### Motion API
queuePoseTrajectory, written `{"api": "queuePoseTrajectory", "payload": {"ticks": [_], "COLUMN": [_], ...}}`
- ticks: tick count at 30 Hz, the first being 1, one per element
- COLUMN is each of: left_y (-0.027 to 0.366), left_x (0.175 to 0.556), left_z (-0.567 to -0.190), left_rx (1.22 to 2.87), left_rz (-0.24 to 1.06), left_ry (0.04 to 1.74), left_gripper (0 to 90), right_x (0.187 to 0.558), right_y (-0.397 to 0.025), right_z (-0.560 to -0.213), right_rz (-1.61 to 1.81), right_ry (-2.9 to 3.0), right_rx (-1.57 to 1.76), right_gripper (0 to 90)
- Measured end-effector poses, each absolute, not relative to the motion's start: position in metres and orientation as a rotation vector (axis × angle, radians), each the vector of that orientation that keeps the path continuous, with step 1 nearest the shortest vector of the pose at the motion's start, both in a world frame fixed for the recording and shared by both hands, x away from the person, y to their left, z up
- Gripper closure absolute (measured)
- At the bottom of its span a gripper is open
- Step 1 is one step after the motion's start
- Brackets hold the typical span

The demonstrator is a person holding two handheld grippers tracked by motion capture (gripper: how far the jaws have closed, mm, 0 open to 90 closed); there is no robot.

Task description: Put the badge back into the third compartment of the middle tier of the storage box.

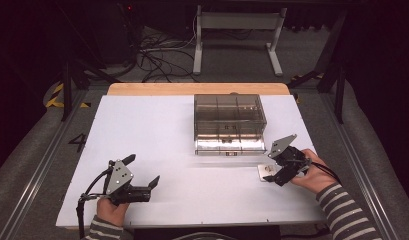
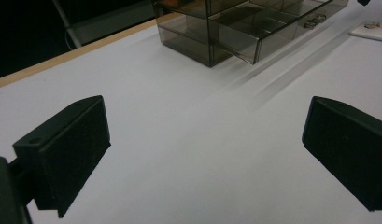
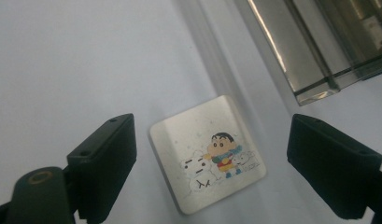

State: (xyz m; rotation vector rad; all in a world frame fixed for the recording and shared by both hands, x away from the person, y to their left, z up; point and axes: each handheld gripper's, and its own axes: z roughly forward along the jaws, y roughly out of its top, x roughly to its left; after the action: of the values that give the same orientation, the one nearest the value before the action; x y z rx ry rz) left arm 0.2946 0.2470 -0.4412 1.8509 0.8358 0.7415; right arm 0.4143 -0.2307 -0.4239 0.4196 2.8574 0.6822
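Between the spread jaws of the right gripper [image 3: 212, 163] lay a flat cartoon-printed tile [image 3: 207, 158], likely light, stiff and slick; opposite edges suited gripping. The left gripper [image 2: 202, 158] hovered open, empty.

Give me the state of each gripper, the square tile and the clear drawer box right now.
Left gripper: open, jaws wide apart over bare table, holding nothing.
Right gripper: open, jaws either side of the tile, not closed on it.
Cartoon-printed square tile: lying flat on the table, picture side up, not gripped.
Smoky clear drawer box: standing upright on the white table; whether its drawers are fully shut cannot be told.
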Motion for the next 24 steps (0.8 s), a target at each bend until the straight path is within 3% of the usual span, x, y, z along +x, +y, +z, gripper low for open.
{"api": "queuePoseTrajectory", "payload": {"ticks": [24], "left_y": [0.246], "left_x": [0.295], "left_z": [-0.442], "left_rx": [1.855], "left_rz": [0.733], "left_ry": [0.84], "left_gripper": [1.6], "right_x": [0.427], "right_y": [-0.226], "right_z": [-0.439], "right_rz": [0.495], "right_ry": [2.964], "right_rx": [0.327], "right_gripper": [25.1]}}
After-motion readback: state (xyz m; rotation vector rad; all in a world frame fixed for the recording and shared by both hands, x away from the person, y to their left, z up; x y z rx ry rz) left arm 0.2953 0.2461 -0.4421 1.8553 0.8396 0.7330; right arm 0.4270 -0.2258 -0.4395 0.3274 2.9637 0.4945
